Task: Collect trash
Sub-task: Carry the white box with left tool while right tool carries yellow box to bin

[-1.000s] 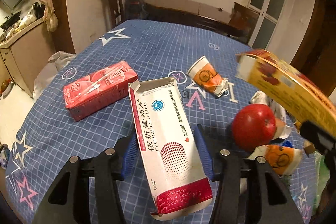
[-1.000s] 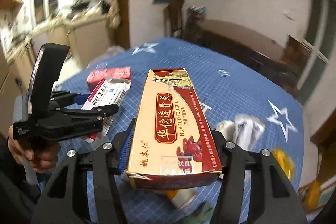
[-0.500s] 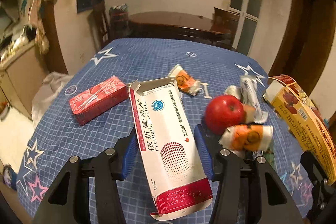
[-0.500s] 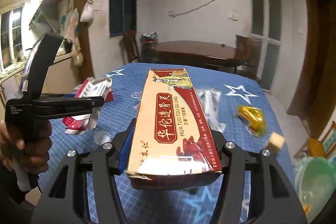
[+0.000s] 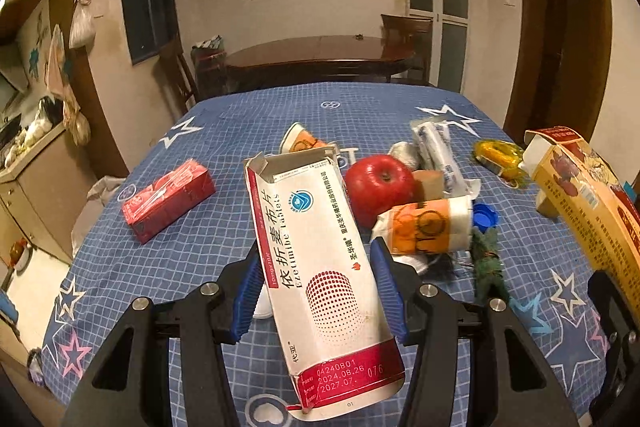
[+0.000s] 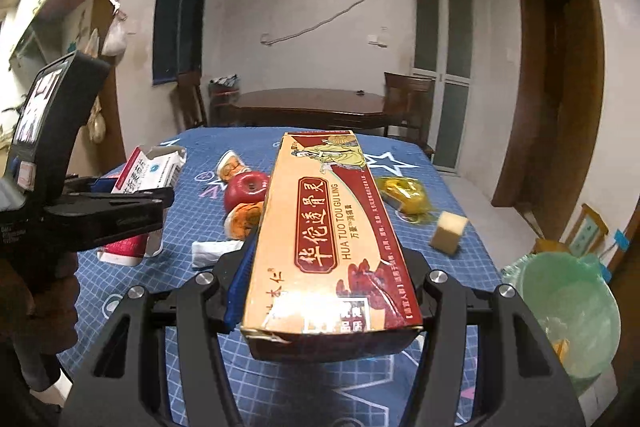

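Jaws of the left gripper [image 5: 316,279] press against both long sides of a white pill box [image 5: 316,267], holding it lifted and tilted over the blue tablecloth [image 5: 200,247]. Over the past second this view has swung right, so the apple [image 5: 378,185], the crushed paper cups [image 5: 428,227] and the red carton [image 5: 168,199] now lie spread ahead, still uncollected. From the right wrist, the right gripper [image 6: 324,263] is closed about as narrowly on a long yellow box [image 6: 328,227], and a green-lined bin [image 6: 568,311] has come into sight low on the right, beside the table. Both boxes look ready for dropping there.
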`<state>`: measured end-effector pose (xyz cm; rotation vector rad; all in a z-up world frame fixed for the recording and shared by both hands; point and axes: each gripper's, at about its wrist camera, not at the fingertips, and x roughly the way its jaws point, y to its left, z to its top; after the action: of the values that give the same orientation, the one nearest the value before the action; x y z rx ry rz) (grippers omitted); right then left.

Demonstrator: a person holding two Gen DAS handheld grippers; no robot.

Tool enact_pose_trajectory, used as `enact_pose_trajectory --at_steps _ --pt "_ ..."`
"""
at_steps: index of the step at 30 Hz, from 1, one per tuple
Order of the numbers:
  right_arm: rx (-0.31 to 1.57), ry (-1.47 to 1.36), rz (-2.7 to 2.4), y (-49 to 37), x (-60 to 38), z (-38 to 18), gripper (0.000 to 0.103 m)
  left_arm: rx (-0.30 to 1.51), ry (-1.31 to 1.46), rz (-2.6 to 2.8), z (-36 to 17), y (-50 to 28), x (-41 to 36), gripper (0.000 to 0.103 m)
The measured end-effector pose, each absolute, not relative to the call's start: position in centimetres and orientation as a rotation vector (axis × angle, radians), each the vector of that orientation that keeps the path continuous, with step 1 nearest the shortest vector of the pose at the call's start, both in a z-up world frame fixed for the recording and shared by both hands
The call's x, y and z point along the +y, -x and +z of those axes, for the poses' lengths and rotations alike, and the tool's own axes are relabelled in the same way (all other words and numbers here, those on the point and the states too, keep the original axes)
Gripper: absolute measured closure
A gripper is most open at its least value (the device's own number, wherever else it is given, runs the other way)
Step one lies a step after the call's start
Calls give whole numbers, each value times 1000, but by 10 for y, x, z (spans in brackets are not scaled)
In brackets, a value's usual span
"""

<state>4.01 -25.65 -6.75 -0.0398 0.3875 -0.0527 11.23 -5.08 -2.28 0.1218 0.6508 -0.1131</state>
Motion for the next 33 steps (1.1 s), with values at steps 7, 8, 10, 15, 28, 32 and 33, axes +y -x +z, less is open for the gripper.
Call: enact_pose_trajectory --at_steps 7,8,10,15,28,32,33 --pt "337 7 -137 -18 -280 -53 48 604 -155 -186 -5 -108 -82 50" --pt "331 2 -152 -16 -286 -51 48 602 -157 -210 -2 -108 -90 49" --pt "323 -5 -189 -10 -298 -48 48 599 -163 -245 2 -108 -104 49" --pt "295 -43 -318 13 -341 -40 48 561 -214 -333 12 -102 -156 49" --pt "294 -123 -614 73 -441 -44 48 500 -351 -599 17 -73 -315 49" --pt "317 -162 -684 87 -467 -49 48 489 -399 -672 9 -61 -358 49" --pt "327 -176 -705 91 -474 -51 48 490 -411 -702 7 -59 -374 49"
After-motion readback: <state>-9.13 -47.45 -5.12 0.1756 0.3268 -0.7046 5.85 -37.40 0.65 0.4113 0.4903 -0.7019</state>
